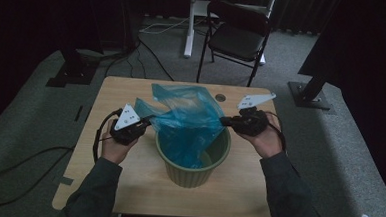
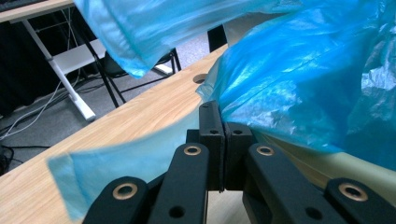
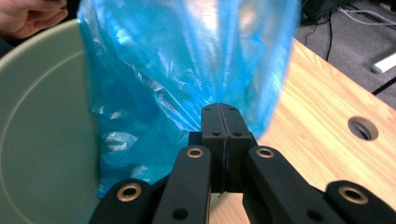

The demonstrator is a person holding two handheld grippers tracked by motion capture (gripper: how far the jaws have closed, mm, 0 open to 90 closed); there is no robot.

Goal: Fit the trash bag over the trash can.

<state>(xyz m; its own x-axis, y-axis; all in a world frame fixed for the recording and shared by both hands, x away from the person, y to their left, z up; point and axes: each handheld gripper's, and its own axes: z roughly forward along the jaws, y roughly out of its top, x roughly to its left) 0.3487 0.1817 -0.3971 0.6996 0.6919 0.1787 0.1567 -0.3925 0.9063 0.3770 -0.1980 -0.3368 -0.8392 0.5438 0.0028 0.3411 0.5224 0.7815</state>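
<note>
A translucent blue plastic bag (image 1: 188,121) hangs partly inside a green ribbed bin (image 1: 192,173) that stands at the middle of the wooden table (image 1: 121,92). To the left of the bin, my left gripper (image 1: 150,120) is shut on the bag's left edge. In the left gripper view the closed jaws (image 2: 223,123) pinch the blue film (image 2: 299,84) above the bin's rim (image 2: 327,163). On the bin's right side, my right gripper (image 1: 224,121) is shut on the bag's right edge. The right gripper view shows its jaws (image 3: 220,116) closed on the film (image 3: 187,60), beside the bin's pale inner wall (image 3: 42,116).
A round cable hole (image 1: 220,97) sits in the table behind the bin. Beyond the table stand a black folding chair (image 1: 237,35) and a white desk leg (image 1: 189,28). Cables run over the grey carpet, and black stand bases sit at both sides.
</note>
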